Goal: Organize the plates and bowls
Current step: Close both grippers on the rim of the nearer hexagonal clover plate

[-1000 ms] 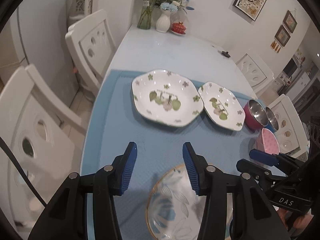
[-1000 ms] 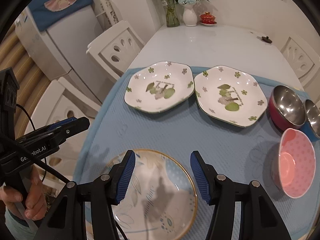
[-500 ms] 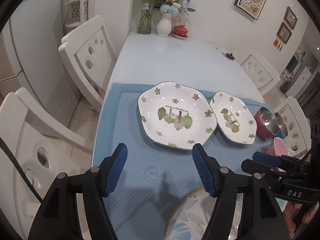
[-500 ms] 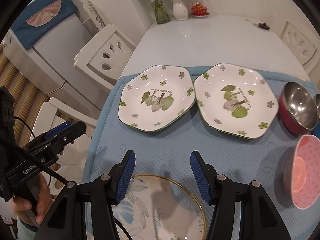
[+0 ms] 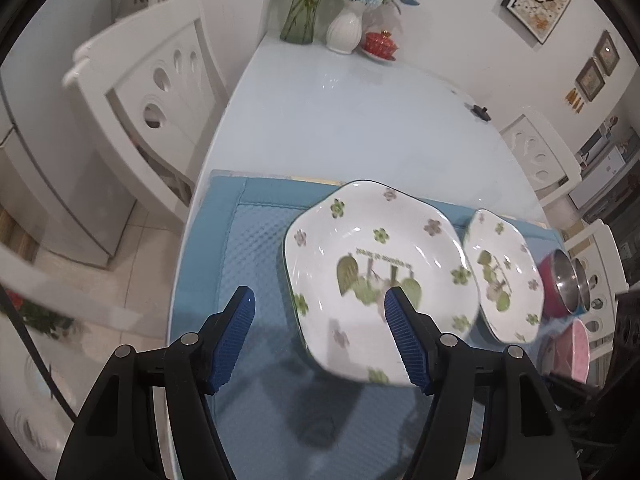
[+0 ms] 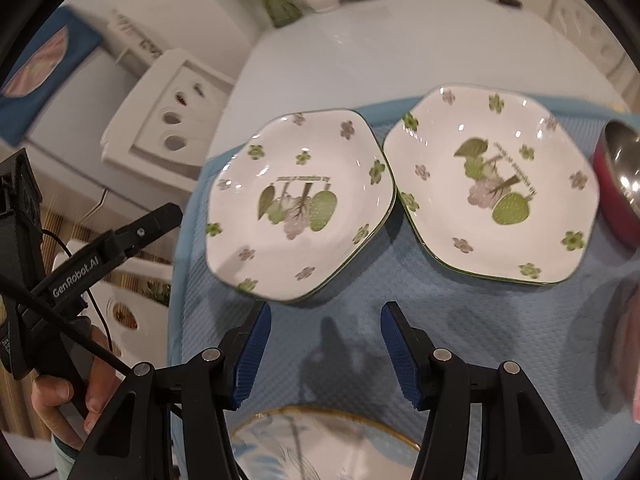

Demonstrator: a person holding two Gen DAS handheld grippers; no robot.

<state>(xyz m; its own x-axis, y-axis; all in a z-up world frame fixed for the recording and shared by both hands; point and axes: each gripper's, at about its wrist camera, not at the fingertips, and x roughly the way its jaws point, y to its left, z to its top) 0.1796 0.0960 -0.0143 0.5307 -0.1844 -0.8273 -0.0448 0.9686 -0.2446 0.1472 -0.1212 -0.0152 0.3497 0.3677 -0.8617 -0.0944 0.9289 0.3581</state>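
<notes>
Two white hexagonal plates with green leaf prints lie side by side on a blue mat [image 5: 256, 240]. The left plate [image 5: 376, 276] [image 6: 300, 204] is nearest my left gripper [image 5: 320, 316], which is open and empty, its right finger over the plate's near part. The right plate [image 5: 504, 276] [image 6: 496, 184] lies beside it. My right gripper [image 6: 324, 344] is open and empty above the mat, between the plates and a gold-rimmed blue-patterned plate [image 6: 320, 444] at the near edge. A red steel bowl [image 5: 560, 284] [image 6: 620, 184] and a pink bowl [image 5: 572, 352] sit at the right.
The white table [image 5: 360, 120] extends beyond the mat, with a glass vase [image 5: 300, 12], white vase [image 5: 346, 28] and red dish [image 5: 380, 44] at the far end. White chairs [image 5: 152, 92] stand along the left and right sides. A small black object [image 5: 480, 111] lies on the table.
Both grippers have moved forward toward the two white plates, which now look larger and closer. The gold-rimmed plate has dropped out of the left wrist view. Both grippers stay open.
</notes>
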